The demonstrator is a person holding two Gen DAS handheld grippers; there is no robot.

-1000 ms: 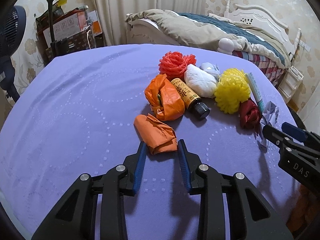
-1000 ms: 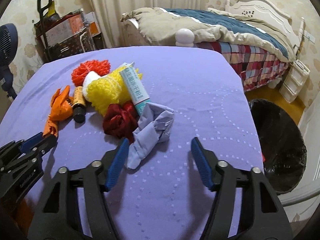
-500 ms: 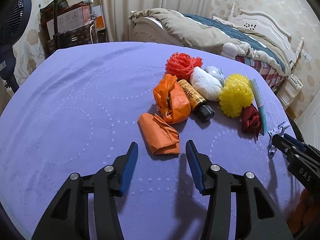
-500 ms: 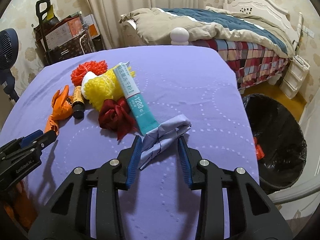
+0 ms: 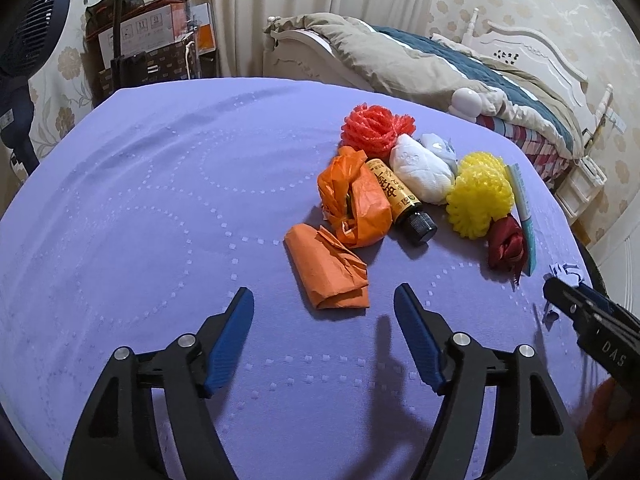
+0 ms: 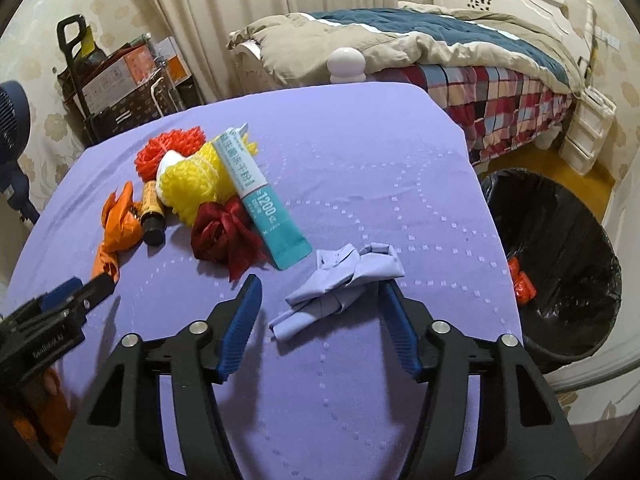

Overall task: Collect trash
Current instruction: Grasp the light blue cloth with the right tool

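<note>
Our left gripper [image 5: 324,312] has just spread its fingers, pinching nothing, and the folded orange paper [image 5: 326,270] lies on the bench [image 5: 160,200] just ahead. Our right gripper [image 6: 320,316] has also just opened around the lilac crumpled paper [image 6: 340,284]. We should lower each over its paper, close firmly, then carry to the black bin [image 6: 560,240].

Unmade bed [image 6: 420,40] w/ quilt behind purple table [image 5: 160,200], fan [image 5: 24,60] and boxes [image 5: 148,36] at left.
</note>
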